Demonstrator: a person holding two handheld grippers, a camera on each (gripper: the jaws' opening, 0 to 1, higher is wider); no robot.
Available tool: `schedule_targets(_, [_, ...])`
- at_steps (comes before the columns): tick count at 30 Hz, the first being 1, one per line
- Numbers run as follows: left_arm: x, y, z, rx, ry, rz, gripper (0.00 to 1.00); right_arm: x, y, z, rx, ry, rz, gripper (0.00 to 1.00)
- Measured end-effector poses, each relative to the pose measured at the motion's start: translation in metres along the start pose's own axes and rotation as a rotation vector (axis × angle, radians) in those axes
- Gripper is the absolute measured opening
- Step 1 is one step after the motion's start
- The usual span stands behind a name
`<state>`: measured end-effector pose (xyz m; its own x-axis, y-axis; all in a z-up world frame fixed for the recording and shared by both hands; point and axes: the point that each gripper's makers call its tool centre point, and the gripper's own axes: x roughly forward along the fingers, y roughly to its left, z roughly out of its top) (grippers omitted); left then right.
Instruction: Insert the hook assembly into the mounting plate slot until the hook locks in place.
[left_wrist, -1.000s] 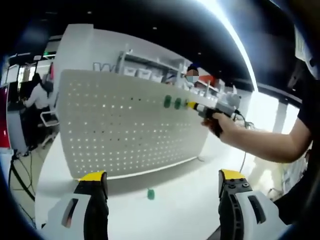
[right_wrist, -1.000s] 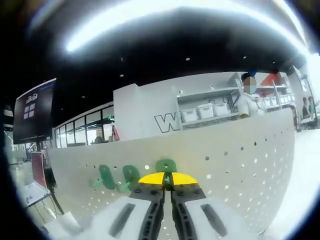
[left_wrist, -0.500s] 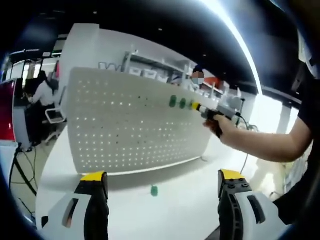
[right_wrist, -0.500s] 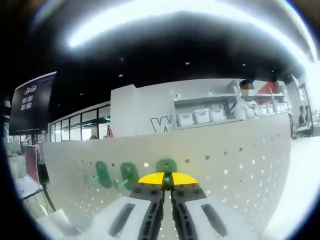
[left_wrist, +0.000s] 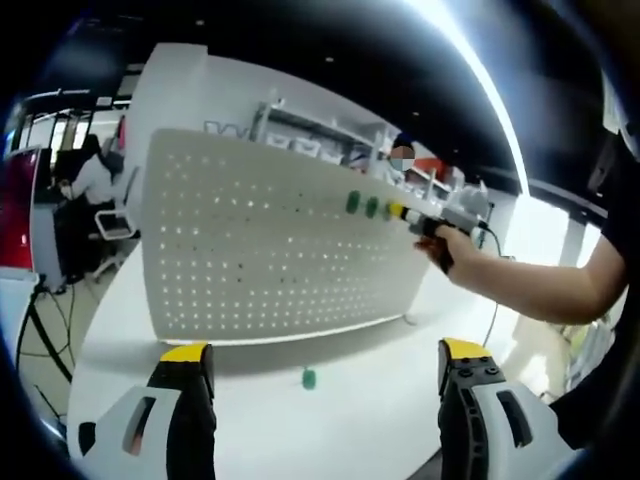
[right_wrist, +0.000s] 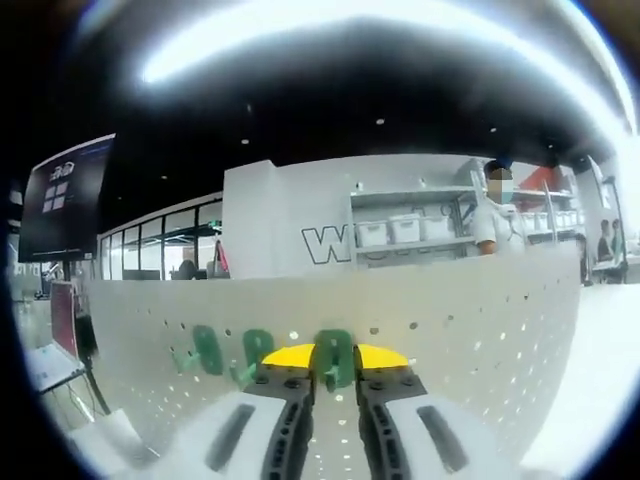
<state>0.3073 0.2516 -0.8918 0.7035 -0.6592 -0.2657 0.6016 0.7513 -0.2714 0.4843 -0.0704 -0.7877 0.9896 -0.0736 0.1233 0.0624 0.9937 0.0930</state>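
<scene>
Left gripper view: table's loose hook (left_wrist: 309, 378)

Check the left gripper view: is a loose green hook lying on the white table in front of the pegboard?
Yes, a small green hook sits on the white table just ahead of the pegboard.
</scene>
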Motion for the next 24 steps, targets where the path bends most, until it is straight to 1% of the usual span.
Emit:
schedule_targets(1, [0.000,0.000,-0.001,0.004,0.005,0.000,0.94,-0.003,-0.001,0.009,0.008,-0.021,-0.001,0.13])
schedule_targets(3, [-0.001,-0.001,-0.005,0.015,0.021,0.003,0.95,-0.008,-0.003,0.019,0.026,-0.038,0.003,0.16])
schedule_targets(7, [-0.004,0.001,-0.010,0.015,0.033,0.007,0.95,-0.017,-0.004,0.030,0.030,-0.036,0.018,0.16])
schedule_targets(11, [-0.011,0.003,-0.013,0.031,0.039,0.015,0.94,-0.031,-0.003,0.036,0.044,-0.024,0.035,0.17])
schedule_targets(12, [-0.011,0.003,-0.012,0.012,0.025,0.011,0.93,-0.036,-0.004,0.036,0.046,-0.014,0.029,0.17])
schedule_targets(13, [-0.013,0.002,-0.011,-0.035,0.015,0.007,0.94,-0.044,-0.004,0.037,0.046,-0.013,0.031,0.17])
schedule_targets(14, [-0.014,0.003,-0.011,-0.036,0.014,0.008,0.95,-0.049,-0.002,0.038,0.047,-0.013,0.040,0.17])
schedule_targets(17, [-0.018,0.002,-0.013,0.000,0.029,0.020,0.95,-0.065,0.002,0.033,0.057,0.013,0.068,0.20])
schedule_targets(18, [-0.019,0.001,-0.014,0.011,0.034,0.020,0.95,-0.070,0.003,0.031,0.055,0.010,0.080,0.20])
schedule_targets(19, [-0.019,0.001,-0.015,0.023,0.032,0.019,0.95,-0.074,0.006,0.028,0.058,0.020,0.099,0.20])
schedule_targets(20, [-0.020,0.001,-0.016,0.029,0.033,0.021,0.94,-0.078,0.009,0.019,0.047,0.049,0.121,0.20])
schedule_targets(22, [-0.020,0.002,-0.020,0.024,0.052,0.024,0.94,-0.085,0.010,0.007,0.048,0.093,0.139,0.20])
schedule_targets(24, [-0.020,0.001,-0.023,0.023,0.057,0.024,0.94,-0.093,0.012,-0.003,0.057,0.120,0.156,0.22])
